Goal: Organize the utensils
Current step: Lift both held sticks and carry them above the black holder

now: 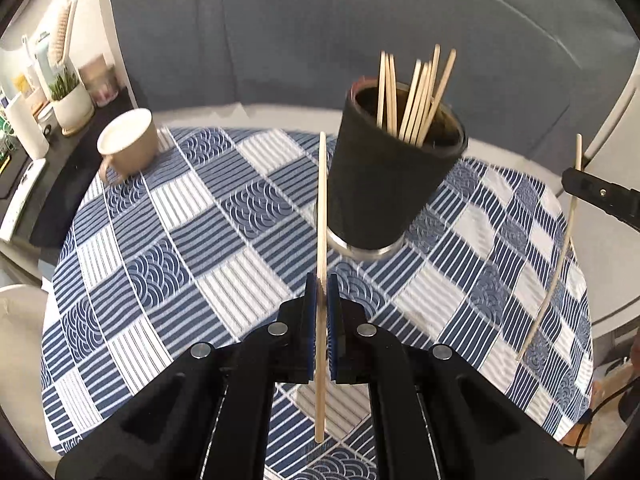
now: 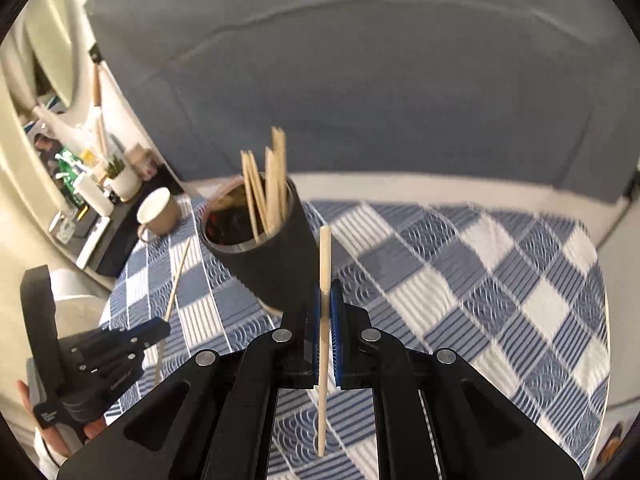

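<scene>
In the left wrist view, the left gripper (image 1: 321, 280) is clamping a chopstick (image 1: 321, 216) between its closed blue pads, with nearly no gap; the stick is standing upright, sticking out above and below the jaws. Just beyond it the black cup (image 1: 384, 188) is standing on the checked cloth (image 1: 168, 248), already holding a bundle of chopsticks (image 1: 412, 100). At the right edge, the right gripper (image 1: 596, 196) is pinching a second stick (image 1: 556, 264) that is hanging over the cloth. A tan mug (image 1: 128, 148) is sitting well apart at the far left.

In the right wrist view, the right gripper (image 2: 326, 292) is likewise closed tight on its stick (image 2: 324, 320), with the cup (image 2: 268, 256) just ahead and to the left. The left gripper (image 2: 136, 336), in a hand (image 2: 28, 400), is showing at the lower left.

Both sticks are being gripped near mid-length, so either could be pivoting in the pads and meeting the rim instead of the opening. The sticks already inside are leaning across the mouth, and a new one may be catching on them or tipping the cup. Two grippers converging together are also risking a collision.
</scene>
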`<state>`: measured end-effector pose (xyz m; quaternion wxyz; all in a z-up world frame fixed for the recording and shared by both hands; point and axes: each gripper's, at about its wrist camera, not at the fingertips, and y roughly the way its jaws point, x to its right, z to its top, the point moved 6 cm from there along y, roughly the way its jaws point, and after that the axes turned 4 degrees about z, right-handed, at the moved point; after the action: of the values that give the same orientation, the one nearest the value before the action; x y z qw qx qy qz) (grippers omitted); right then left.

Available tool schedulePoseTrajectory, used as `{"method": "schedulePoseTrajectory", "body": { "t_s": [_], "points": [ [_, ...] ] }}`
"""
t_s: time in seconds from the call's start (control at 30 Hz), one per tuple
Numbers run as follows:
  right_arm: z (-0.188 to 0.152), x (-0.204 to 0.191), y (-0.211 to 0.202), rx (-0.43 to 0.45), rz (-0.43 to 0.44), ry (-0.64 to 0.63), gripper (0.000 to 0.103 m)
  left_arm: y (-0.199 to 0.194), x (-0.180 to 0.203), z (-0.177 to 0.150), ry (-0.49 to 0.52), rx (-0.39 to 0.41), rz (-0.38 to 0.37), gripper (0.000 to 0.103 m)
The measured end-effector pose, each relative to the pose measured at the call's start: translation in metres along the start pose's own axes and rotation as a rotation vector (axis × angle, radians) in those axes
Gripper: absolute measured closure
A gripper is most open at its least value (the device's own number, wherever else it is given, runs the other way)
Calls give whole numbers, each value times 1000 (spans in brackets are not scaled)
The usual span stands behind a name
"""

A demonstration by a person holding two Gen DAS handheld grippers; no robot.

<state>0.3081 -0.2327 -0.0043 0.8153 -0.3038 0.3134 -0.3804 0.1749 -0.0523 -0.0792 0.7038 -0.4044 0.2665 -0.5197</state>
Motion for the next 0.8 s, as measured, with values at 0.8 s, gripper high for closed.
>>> {"method": "schedulePoseTrajectory", "body": {
  "t_s": [0.8],
  "points": [
    [123,-51,-42,361,120,-120,98,-50,11,116,-73,282,-148,98]
  ]
}}
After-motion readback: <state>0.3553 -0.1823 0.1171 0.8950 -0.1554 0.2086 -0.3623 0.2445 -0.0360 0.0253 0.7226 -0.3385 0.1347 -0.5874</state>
